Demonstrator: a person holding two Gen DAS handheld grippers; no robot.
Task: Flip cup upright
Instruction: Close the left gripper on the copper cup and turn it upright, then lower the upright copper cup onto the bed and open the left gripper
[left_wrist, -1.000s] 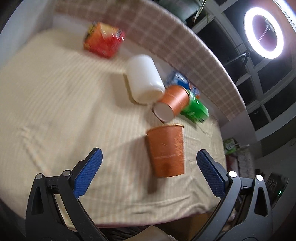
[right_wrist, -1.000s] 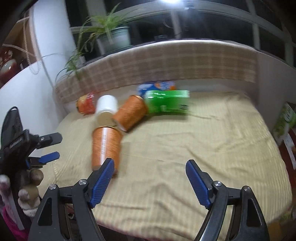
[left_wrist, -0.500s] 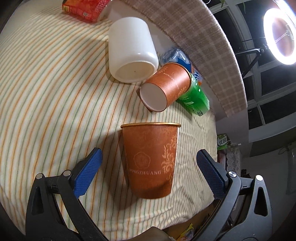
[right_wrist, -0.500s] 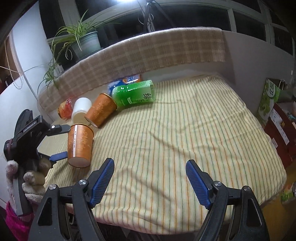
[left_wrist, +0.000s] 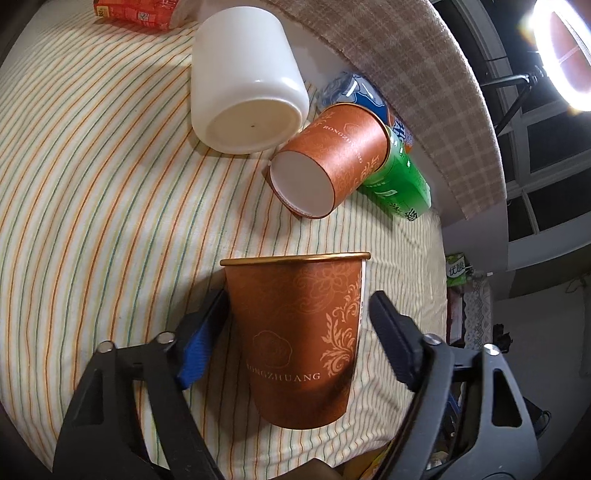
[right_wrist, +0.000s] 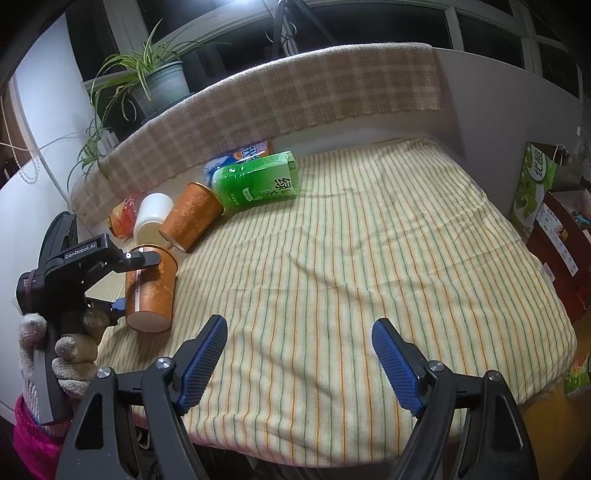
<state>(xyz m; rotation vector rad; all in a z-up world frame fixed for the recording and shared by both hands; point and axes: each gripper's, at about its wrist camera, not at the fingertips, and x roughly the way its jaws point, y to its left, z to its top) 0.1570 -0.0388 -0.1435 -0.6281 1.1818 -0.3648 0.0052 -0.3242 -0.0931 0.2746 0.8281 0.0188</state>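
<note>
An orange paper cup with a gold rim lies on its side on the striped cloth, rim pointing away from me. My left gripper is open, with one finger on each side of this cup; the left pad is close to the cup wall and the right finger stands a little apart. The same cup and left gripper show in the right wrist view. A second orange cup lies on its side behind it. My right gripper is open and empty over the cloth.
A white cup lies on its side beside the second orange cup. A green carton, a blue packet and a red packet lie along the back wall. The table's front edge is close below the right gripper.
My left gripper has moved forward onto the near orange cup, and its fingers have narrowed around it. The right gripper has barely moved.
</note>
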